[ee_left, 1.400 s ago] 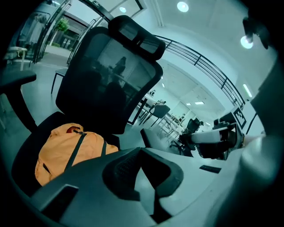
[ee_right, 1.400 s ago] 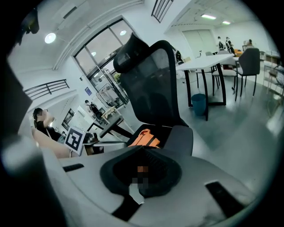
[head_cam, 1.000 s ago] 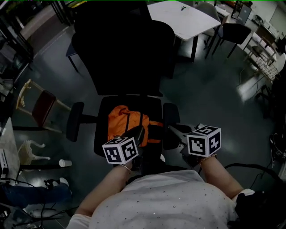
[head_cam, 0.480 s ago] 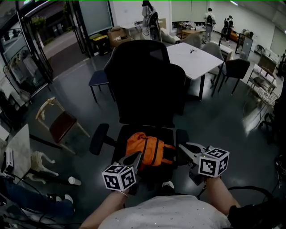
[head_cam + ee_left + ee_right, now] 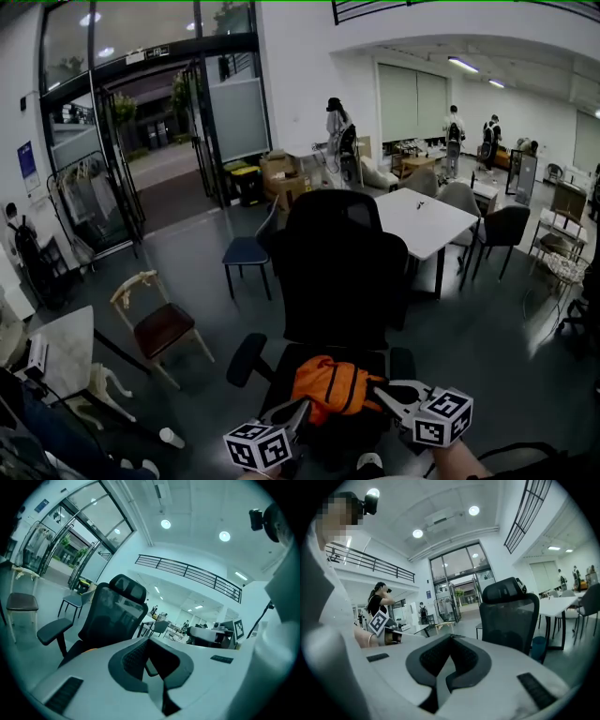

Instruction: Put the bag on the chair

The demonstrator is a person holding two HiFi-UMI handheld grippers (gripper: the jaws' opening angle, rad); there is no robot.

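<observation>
1. Noting state: the orange bag (image 5: 336, 386) lies on the seat of the black office chair (image 5: 337, 272), between the armrests and toward the front edge. Judged from this, the placing is done.
2. Left tongs (image 5: 298, 412) are closed with nothing in them. Right tongs (image 5: 380, 394) are likewise closed and empty. Both tips sit just beside the bag, one on each side.
3. Risk: a strap could catch on either tip as the tongs draw away and drag the bag off the front of the seat.
4. Risk: a knock on an armrest could swivel the chair, and the slumped bag could slide off.
5. Against the earlier frames: the head view looked steeply down on the seat and now takes in the whole room. The tongs were over the bag and have lifted back to the bottom edge. The bag has stayed on the seat.
</observation>
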